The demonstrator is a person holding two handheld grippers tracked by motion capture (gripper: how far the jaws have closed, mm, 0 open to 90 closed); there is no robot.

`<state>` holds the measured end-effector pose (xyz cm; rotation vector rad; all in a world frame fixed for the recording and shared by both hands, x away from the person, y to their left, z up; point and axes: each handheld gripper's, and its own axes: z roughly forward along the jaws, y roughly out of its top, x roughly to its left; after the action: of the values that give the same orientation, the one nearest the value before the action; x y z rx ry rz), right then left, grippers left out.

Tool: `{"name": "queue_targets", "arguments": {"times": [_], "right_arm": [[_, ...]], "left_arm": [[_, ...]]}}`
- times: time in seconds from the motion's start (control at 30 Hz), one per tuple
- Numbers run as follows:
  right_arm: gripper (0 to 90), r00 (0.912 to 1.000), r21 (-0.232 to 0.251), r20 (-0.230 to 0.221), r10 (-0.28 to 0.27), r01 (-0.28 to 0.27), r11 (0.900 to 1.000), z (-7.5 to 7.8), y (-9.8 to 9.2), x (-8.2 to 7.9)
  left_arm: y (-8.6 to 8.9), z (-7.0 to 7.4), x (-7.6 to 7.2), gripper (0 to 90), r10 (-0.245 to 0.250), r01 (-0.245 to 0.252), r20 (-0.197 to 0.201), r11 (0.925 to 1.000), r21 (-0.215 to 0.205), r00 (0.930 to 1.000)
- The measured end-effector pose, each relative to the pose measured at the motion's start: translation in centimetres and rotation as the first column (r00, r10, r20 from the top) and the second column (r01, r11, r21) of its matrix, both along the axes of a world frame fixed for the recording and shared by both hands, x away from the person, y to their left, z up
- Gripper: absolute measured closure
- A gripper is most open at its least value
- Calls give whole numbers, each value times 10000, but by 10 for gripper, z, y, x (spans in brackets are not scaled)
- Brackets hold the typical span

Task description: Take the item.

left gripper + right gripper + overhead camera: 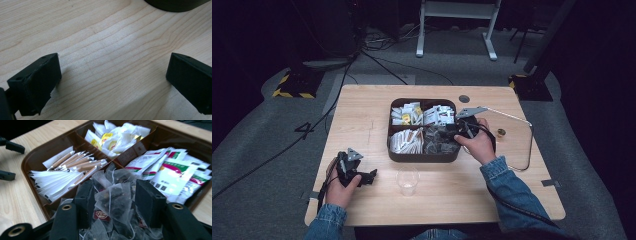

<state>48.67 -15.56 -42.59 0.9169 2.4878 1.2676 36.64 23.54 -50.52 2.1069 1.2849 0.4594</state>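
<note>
Dark studio floor rings a wooden worktop (362,110), where the right claw (451,133) dips into a brown tray (424,156) and a cup (407,181) waits nearby. Beside it, the left claw (112,75) rests wide open and empty over bare wood. Up close, the right claw (113,198) stands half-closed around a tea bag (112,197), pads not yet pressing; best to pinch one bag only, then lift straight up clear of the others.

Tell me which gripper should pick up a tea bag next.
Right. The right gripper already straddles a tea bag in the tray; the left gripper rests open on the table, away from it.
</note>
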Motion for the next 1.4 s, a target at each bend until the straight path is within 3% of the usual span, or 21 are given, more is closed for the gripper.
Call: {"name": "queue_targets", "arguments": {"times": [0.2, 0.4, 0.6, 0.7, 0.77, 1.03, 1.4], "right_arm": [[414, 9997, -341, -222, 84, -91, 9994, -15, 11, 3], [414, 9990, -702, -388, 202, -229, 9973, -25, 16, 7], [598, 9988, -1191, -339, 341, -379, 9922, -31, 23, 8], [723, 9985, -989, -500, 234, -282, 9947, -30, 22, 7], [742, 9980, -911, -612, 167, -223, 9956, -30, 20, 8], [759, 9989, -674, -454, 79, -110, 9977, -28, 17, 6], [759, 9999, 339, -124, -2, 7, 9994, -8, 3, 2]], "left_arm": [[0, 0, 1, 2, -67, 67, -15, 10000, 22, 10000], [0, 0, 1, 2, -64, 64, -23, 10000, 18, 10000], [0, 0, 0, 2, -46, 46, 1, 10000, 22, 10000], [0, 0, 0, 2, -41, 41, -17, 10000, 14, 10000], [0, 0, 0, 2, -17, 17, -9, 10000, 17, 10000], [0, 0, 0, 2, -58, 58, -20, 10000, 27, 10000], [-1, 0, 0, 2, -88, 88, -35, 10000, 10, 10000]]}}
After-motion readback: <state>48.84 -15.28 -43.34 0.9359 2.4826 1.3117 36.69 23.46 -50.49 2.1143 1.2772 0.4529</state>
